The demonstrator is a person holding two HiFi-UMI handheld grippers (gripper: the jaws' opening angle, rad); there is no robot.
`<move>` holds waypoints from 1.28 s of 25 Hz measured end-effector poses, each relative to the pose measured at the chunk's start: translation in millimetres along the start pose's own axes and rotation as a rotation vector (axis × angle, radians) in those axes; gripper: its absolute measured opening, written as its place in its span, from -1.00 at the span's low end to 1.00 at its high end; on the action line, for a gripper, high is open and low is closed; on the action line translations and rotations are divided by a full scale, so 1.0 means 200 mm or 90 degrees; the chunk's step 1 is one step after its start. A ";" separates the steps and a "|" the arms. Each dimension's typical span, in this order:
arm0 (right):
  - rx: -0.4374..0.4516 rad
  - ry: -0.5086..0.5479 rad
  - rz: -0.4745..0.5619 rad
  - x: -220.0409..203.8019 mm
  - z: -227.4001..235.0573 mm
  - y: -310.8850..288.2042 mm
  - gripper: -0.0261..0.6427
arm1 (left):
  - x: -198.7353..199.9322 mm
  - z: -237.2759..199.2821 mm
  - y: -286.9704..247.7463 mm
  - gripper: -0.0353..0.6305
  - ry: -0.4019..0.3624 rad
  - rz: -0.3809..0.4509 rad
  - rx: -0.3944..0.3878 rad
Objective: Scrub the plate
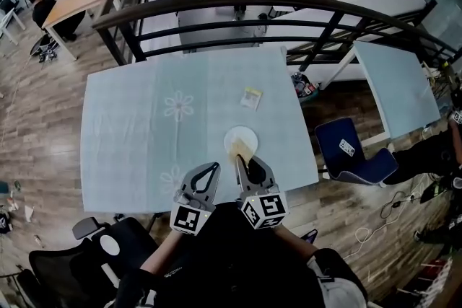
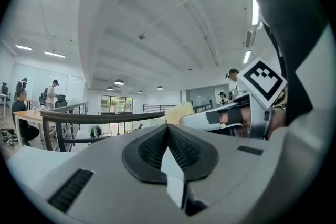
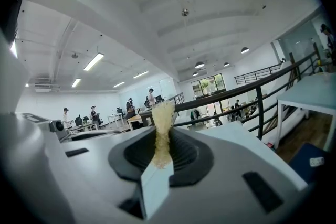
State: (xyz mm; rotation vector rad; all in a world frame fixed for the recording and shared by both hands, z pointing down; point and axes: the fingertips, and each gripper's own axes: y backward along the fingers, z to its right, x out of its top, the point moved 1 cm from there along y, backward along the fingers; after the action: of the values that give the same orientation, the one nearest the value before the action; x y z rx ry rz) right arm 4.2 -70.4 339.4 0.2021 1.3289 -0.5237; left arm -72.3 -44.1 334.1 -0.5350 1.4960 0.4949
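The right gripper [image 3: 161,150] has its jaws pinched tight on a yellow sponge [image 3: 163,118], which pokes up past the tips as a thin, grainy strip. The left gripper [image 2: 168,139] next to it has its jaws pressed together with nothing between them. The person holds the two side by side, just apart, with the marker cubes close against a dark top. The sponge's end sits at the near rim of the plate [image 1: 242,133], though I can't tell whether it touches. The plate is white and round, and lies flat on a table [image 1: 130,133] covered in pale blue cloth, close to the table's near edge. The left gripper hangs over the cloth to the near left of the plate, clear of it. A small pale packet [image 1: 250,98] lies flat beyond the plate. A flower print [image 1: 178,105] shows on the cloth to the plate's far left. Farther beyond the plate a dark railing [image 1: 216,3] curves past the table's far edge, and a blue chair [image 1: 354,151] stands on the wooden floor to the plate's right.
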 end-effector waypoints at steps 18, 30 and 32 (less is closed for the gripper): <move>0.024 0.044 -0.016 -0.06 -0.13 0.01 -0.73 | -0.03 0.00 0.09 -0.86 0.015 0.006 0.000; 0.019 0.064 -0.025 -0.07 -0.14 0.01 -0.74 | -0.05 -0.07 0.13 -0.86 0.029 0.022 0.026; 0.019 0.066 -0.028 -0.07 -0.15 0.01 -0.74 | -0.05 -0.07 0.12 -0.86 0.032 0.024 0.024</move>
State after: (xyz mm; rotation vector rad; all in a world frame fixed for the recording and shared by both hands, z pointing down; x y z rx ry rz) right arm -22.8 -52.6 346.3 0.2276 1.4300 -0.5772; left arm -98.5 -32.8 343.1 -0.4941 1.5635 0.4841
